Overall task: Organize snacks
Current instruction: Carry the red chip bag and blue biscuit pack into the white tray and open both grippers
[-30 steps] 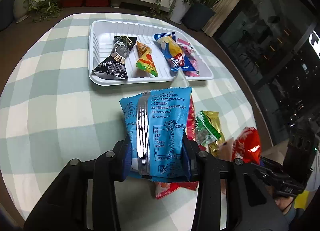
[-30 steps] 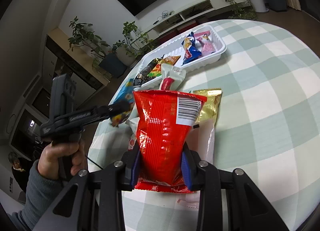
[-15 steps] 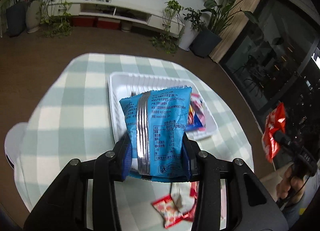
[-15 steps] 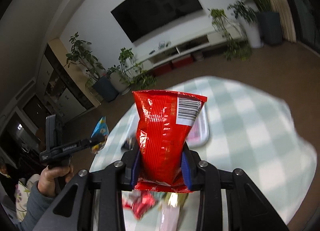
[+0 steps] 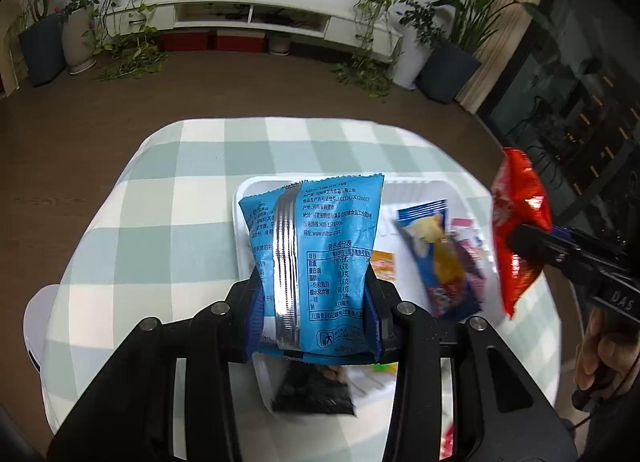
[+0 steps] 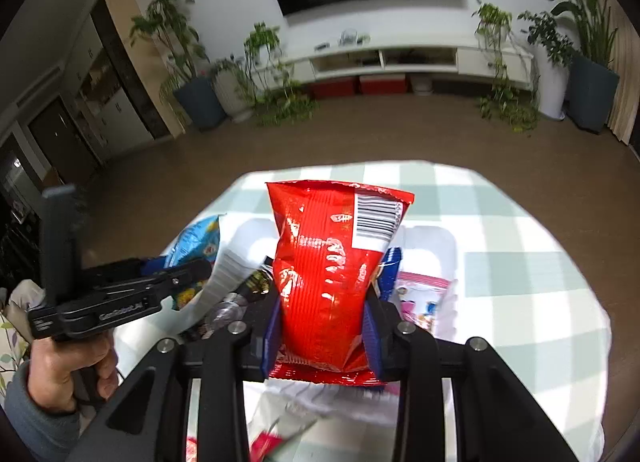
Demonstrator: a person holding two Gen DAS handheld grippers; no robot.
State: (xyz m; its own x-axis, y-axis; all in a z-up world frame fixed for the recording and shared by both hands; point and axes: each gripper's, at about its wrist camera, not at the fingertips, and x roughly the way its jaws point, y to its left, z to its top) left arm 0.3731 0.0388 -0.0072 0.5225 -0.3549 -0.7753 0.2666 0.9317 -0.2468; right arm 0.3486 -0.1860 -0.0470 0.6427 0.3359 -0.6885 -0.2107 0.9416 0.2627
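My left gripper (image 5: 316,322) is shut on a light blue snack bag (image 5: 320,258) and holds it above the white tray (image 5: 452,188). My right gripper (image 6: 324,342) is shut on a red snack bag (image 6: 328,274), also held above the tray (image 6: 434,238). The red bag shows at the right of the left wrist view (image 5: 518,222). The blue bag shows at the left of the right wrist view (image 6: 196,238). In the tray lie a blue-yellow packet (image 5: 436,258), a pink packet (image 6: 420,298), an orange packet (image 5: 383,264) and a black packet (image 5: 314,394).
The round table has a green and white checked cloth (image 5: 160,222). Loose snack wrappers (image 6: 268,442) lie at the near edge below my right gripper. Plants and a low TV cabinet (image 5: 248,18) stand across the brown floor.
Both grippers, still holding their bags, have moved forward and down over the tray. The tray now sits directly beneath them, and the loose snacks have dropped out of the left view.
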